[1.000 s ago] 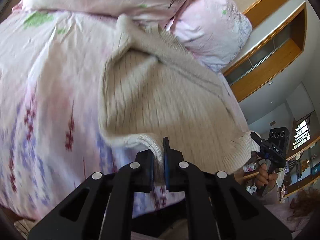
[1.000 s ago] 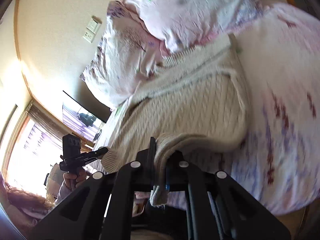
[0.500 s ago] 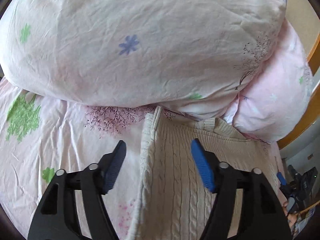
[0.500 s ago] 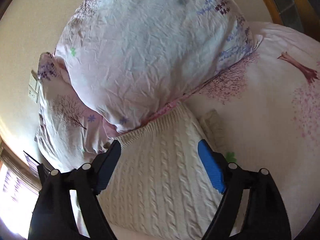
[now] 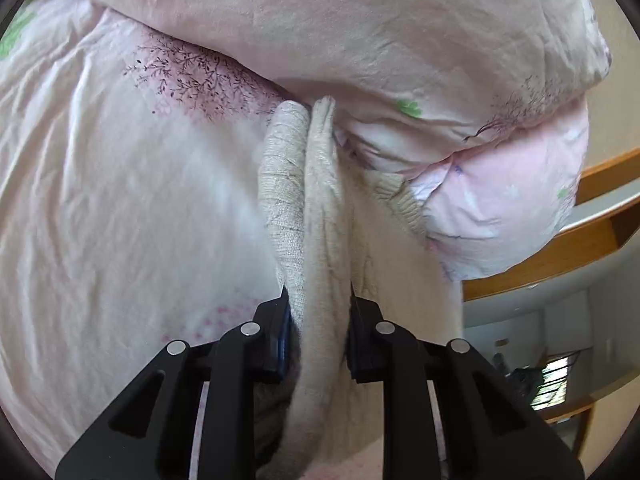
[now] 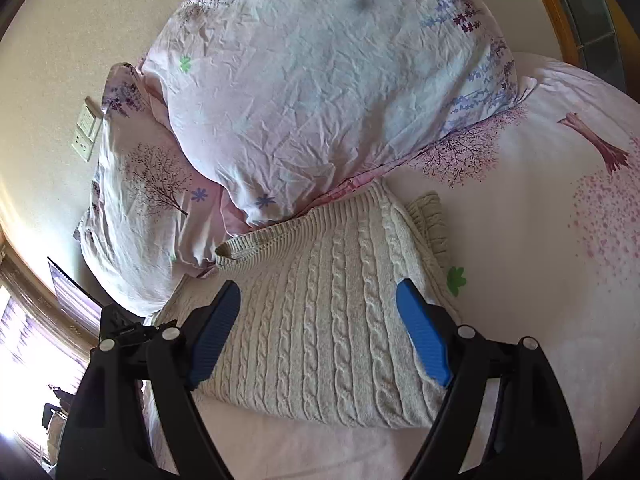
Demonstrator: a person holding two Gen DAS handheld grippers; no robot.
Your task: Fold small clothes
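- Cream cable-knit sweater (image 5: 316,216), left wrist view: a bunched double fold of its edge is clenched in the left gripper (image 5: 318,320), lifted off the pink floral bedsheet (image 5: 120,208) below the pillows (image 5: 400,32). Likely mid-fold.
- Right wrist view: right gripper (image 6: 320,328) is released, jaws wide over the sweater's folded body (image 6: 320,320) against the pillows. Next it should pin or pinch the far edge.

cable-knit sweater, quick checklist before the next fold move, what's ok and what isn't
1. Left hand-held gripper clamped on the cable-knit sweater edge: ok.
2. Clamp holds more than one layer: ok, two folds show between the fingers.
3. Right hand-held gripper free to grasp: ok, open above the sweater.
4. Sweater clear of the pillow: not ok, its ribbed end touches the pillow.
5. Sweater lying flat on the bedsheet: ok on the right side.
6. Fold edges aligned: cannot tell.
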